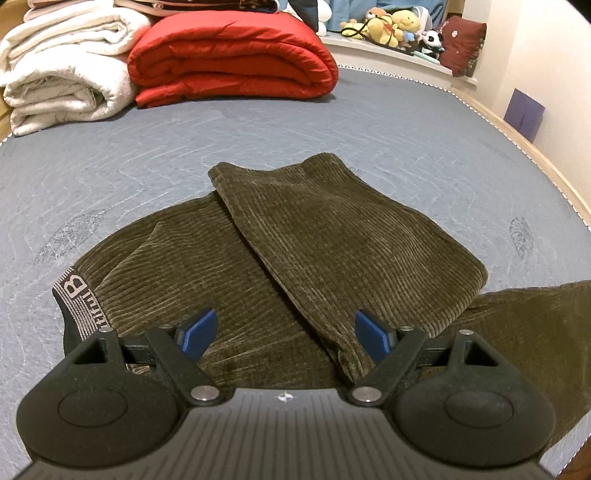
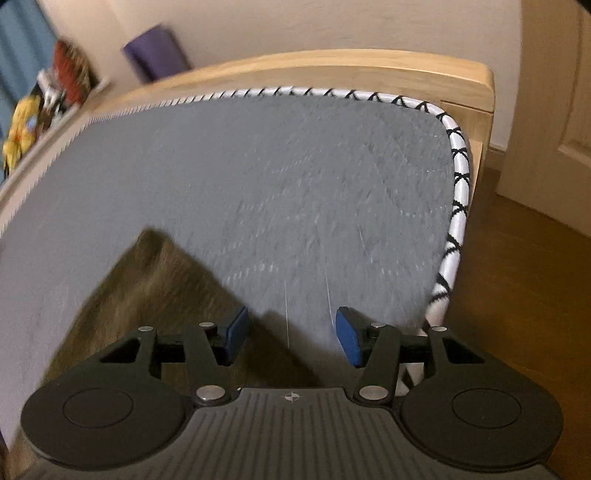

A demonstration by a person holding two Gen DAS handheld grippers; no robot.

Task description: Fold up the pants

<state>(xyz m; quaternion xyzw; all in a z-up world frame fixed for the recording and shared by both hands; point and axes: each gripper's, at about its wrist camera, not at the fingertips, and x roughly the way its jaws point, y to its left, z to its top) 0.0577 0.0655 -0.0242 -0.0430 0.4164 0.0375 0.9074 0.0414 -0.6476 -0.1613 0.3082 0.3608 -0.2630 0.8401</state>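
Olive corduroy pants (image 1: 295, 251) lie on the grey mattress (image 1: 258, 133), one leg folded over the body, a black lettered waistband (image 1: 74, 299) at the left. My left gripper (image 1: 284, 334) is open and empty, just above the pants' near part. In the right wrist view, blurred, one end of the pants (image 2: 159, 280) lies on the mattress (image 2: 258, 177) at lower left. My right gripper (image 2: 291, 334) is open and empty, above the cloth's edge and bare mattress.
A folded red quilt (image 1: 232, 55) and a white blanket (image 1: 66, 70) sit at the far end. Plush toys (image 1: 391, 26) crowd a shelf behind. The wooden bed frame (image 2: 332, 70) and piped mattress edge (image 2: 458, 192) are close at the right, with wooden floor (image 2: 524, 295) beyond.
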